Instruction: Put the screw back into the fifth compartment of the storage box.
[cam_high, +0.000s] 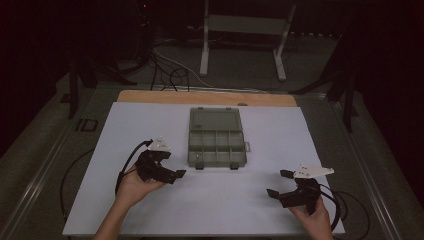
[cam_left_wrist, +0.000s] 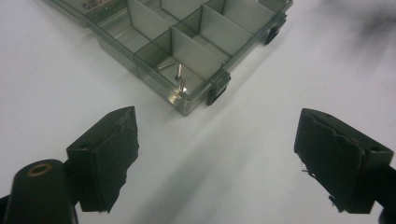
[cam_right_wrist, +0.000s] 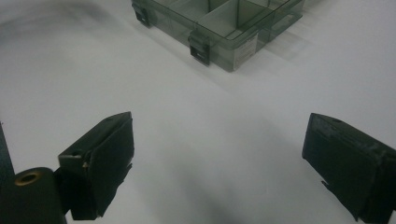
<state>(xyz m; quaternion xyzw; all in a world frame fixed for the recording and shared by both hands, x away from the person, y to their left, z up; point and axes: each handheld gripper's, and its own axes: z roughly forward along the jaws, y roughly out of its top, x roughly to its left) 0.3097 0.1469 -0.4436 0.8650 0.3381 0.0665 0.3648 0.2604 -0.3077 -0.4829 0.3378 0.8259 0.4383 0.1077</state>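
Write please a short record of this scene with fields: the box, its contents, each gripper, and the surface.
box: clear compartment box, lid open, lying near the middle of the sheet
contents: small metal screws in the near corner compartment; the other compartments in view look empty
left gripper: left gripper, jaws open, nothing between them, close to the box corner
right gripper: right gripper, jaws open, nothing between them, farther from the box
surface: white sheet on a wooden table

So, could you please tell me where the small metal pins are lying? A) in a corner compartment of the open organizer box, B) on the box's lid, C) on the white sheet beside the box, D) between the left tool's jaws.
A: the left gripper view shows the metal pins in a corner compartment of the organizer box.
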